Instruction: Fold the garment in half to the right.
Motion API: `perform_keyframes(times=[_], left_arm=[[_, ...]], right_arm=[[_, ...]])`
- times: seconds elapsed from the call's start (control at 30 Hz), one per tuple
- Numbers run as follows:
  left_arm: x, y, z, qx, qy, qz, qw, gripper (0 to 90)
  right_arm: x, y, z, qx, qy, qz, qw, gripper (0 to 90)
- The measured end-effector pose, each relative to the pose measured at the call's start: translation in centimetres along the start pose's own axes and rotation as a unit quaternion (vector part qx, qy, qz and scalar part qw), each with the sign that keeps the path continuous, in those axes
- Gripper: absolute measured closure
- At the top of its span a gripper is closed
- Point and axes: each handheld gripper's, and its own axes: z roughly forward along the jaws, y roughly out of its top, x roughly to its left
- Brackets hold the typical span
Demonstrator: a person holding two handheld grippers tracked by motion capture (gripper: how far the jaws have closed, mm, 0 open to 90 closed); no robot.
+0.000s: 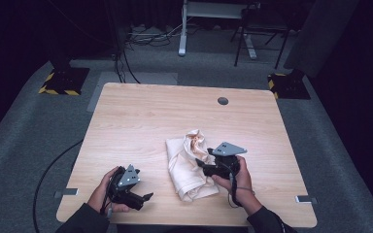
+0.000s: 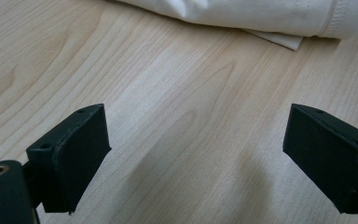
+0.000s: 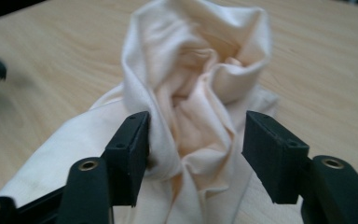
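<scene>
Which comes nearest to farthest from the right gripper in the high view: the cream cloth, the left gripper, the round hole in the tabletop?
From the right gripper:
1. Cream cloth, bunched right at its jaws, mid-table.
2. Left gripper, off to the left near the table's front edge.
3. Round hole, toward the table's far edge.

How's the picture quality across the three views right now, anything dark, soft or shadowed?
High view: dim, surroundings nearly black, only the table lit. Left gripper view: bright, wood grain sharp, soft jaw shadows on the table. Right gripper view: the cloth bunched between the jaws, folds slightly soft, far tabletop blurred.
</scene>
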Motion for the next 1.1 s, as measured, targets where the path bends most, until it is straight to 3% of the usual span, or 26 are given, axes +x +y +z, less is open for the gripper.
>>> perform_keyframes(times=[0.03,0.13,0.27,0.37,0.43,0.5,0.57,0.63,0.67,0.73,0.8,0.83,0.9,1.0,1.1], left_arm=[[0.0,-0.1,0.0,-0.001,-0.004,-0.003,1.0,6.9],[0.0,-0.2,0.0,-0.004,-0.005,-0.004,1.0,7.0],[0.0,-0.4,0.0,-0.003,-0.005,-0.005,1.0,7.0],[0.1,-0.6,-0.1,0.002,-0.001,-0.002,1.0,6.9],[0.2,-0.8,-0.2,-0.001,0.003,-0.003,1.0,7.0],[0.3,-1.1,-0.4,-0.001,0.004,0.0,1.0,6.9],[0.4,-1.3,-0.6,-0.002,0.006,-0.003,1.0,6.9],[0.6,-1.6,-0.8,-0.004,0.009,-0.001,0.9999,6.9],[0.6,-1.6,-0.8,-0.002,0.01,-0.003,0.9999,7.0],[0.7,-1.8,-0.9,-0.004,0.008,-0.005,0.9999,6.9],[0.8,-1.9,-1.0,-0.002,0.008,-0.005,1.0,6.9],[0.8,-2.0,-0.9,-0.001,0.008,-0.005,1.0,6.9],[0.8,-2.1,-0.8,0.001,0.006,-0.004,1.0,6.9],[0.8,-2.2,-0.8,0.005,0.005,-0.002,1.0,7.0],[0.8,-2.3,-0.7,0.007,0.005,0.0,1.0,6.9]], right_arm=[[-0.7,-0.3,0.0,0.002,0.006,0.03,0.9995,47.0],[-2.5,-1.6,0.2,0.025,-0.011,0.081,0.9963,49.5],[-4.2,-3.3,0.4,0.061,-0.012,0.113,0.9916,50.8],[-4.6,-4.3,0.4,0.084,-0.008,0.11,0.9904,46.9],[-4.6,-4.4,0.1,0.092,-0.009,0.092,0.9914,38.7],[-4.5,-4.3,-0.5,0.077,-0.014,0.057,0.9953,30.7],[-4.1,-4.0,-1.5,0.039,-0.013,0.029,0.9987,28.3],[-3.3,-3.4,-2.6,-0.002,0.002,-0.016,0.9999,26.7],[-2.7,-3.0,-3.0,-0.013,-0.003,-0.042,0.999,24.9],[-1.6,-2.4,-3.6,-0.045,0.022,-0.085,0.9951,23.5],[-0.6,-2.1,-3.5,-0.053,0.043,-0.123,0.9901,21.8],[-0.2,-2.0,-3.1,-0.046,0.065,-0.138,0.9873,21.3],[0.6,-2.1,-1.8,-0.024,0.078,-0.171,0.9819,19.3],[1.1,-2.5,0.4,0.01,0.092,-0.191,0.9772,13.9],[0.6,-3.0,2.4,0.047,0.112,-0.174,0.9772,7.3]])
